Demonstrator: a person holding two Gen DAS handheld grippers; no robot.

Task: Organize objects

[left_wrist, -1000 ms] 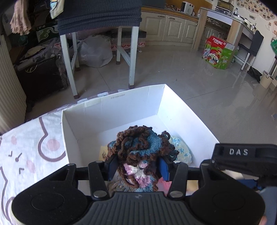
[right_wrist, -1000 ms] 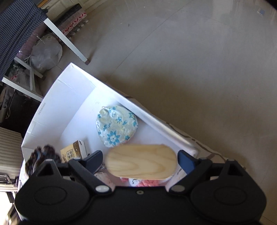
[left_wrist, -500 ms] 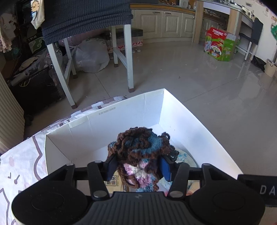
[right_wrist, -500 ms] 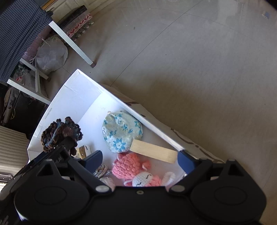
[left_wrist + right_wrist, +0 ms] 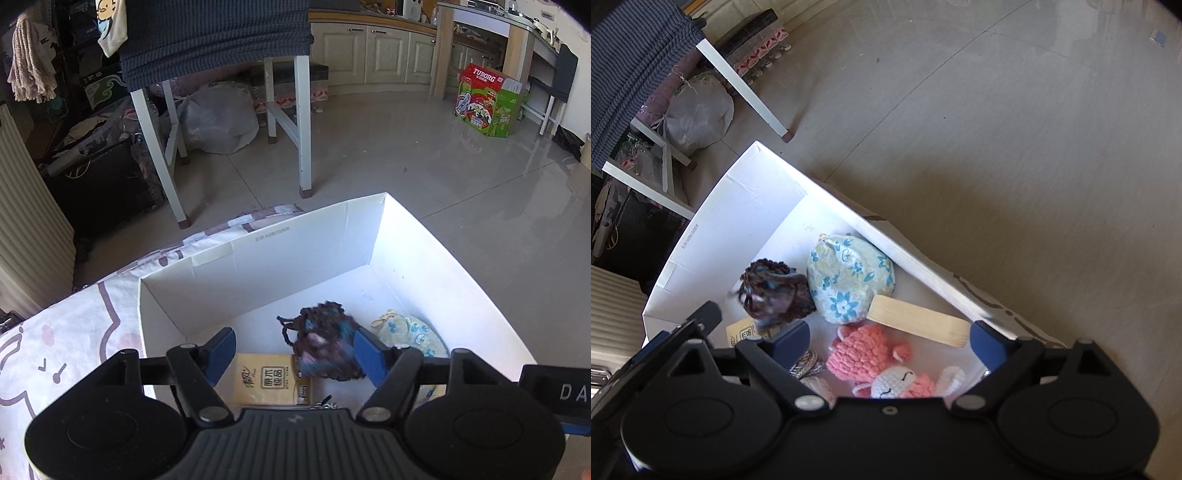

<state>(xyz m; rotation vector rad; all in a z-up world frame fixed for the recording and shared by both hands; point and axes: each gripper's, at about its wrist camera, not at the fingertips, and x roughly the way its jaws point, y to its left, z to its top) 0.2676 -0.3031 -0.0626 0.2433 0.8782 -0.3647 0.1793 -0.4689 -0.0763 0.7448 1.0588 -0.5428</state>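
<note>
The left tool [image 5: 293, 350] hung over a white box [image 5: 280, 258], its jaws opening, the brown and blue yarn pouch [image 5: 327, 350] blurred and loose between them, beside a floral pouch [image 5: 849, 282]. The right tool [image 5: 890, 338] stood released above a wooden block [image 5: 919, 321] and pink knitted toy [image 5: 866, 354].

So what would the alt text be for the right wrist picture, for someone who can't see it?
Looking down between open black jaws of the right gripper into a white box holding a brown-and-blue crocheted pouch, a blue floral cloth bag, a wooden block and a pink knitted toy. Grey tiled floor lies beyond.
</note>
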